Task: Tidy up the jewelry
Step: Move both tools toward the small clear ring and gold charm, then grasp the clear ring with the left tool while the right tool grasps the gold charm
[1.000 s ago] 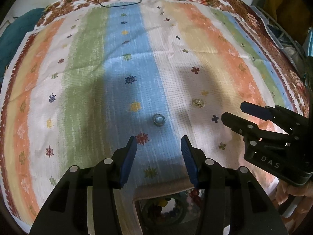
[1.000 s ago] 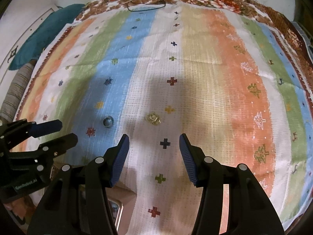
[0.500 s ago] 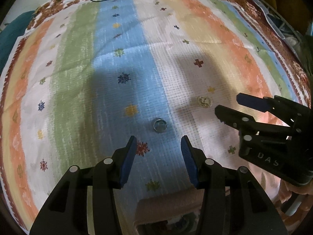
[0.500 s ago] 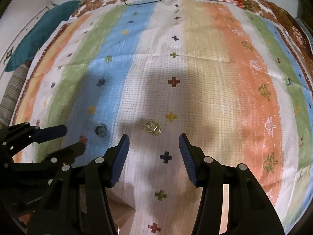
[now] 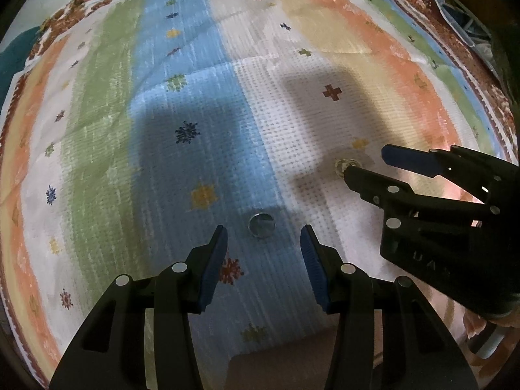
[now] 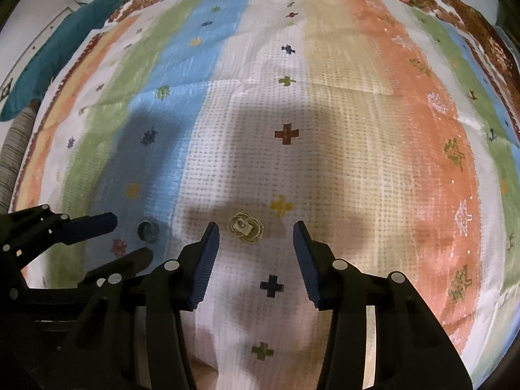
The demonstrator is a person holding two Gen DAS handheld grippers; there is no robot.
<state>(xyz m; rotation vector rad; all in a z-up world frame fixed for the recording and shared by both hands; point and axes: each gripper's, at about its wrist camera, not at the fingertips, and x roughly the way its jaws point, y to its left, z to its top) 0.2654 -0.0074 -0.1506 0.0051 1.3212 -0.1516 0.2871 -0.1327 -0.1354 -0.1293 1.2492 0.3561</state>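
The gold earrings [image 6: 245,227] are a small shiny clump, and their shape is hard to make out. The silver ring [image 5: 261,225] is small too. Both grippers point down at the striped cloth [image 6: 357,130]. The left gripper [image 5: 263,247] has open jaws, with the ring just ahead between the tips. The right gripper [image 6: 256,243] has just been closing, its jaws not touching the earrings between them.

Each tool is a matte black plastic frame with cut-out slots and round silver screw heads along its two fingers. The left tool [image 5: 263,239] and the right tool [image 6: 256,235] both carry ribbed blue pads on their inner faces. Pale raised lettering marks the right tool's body.
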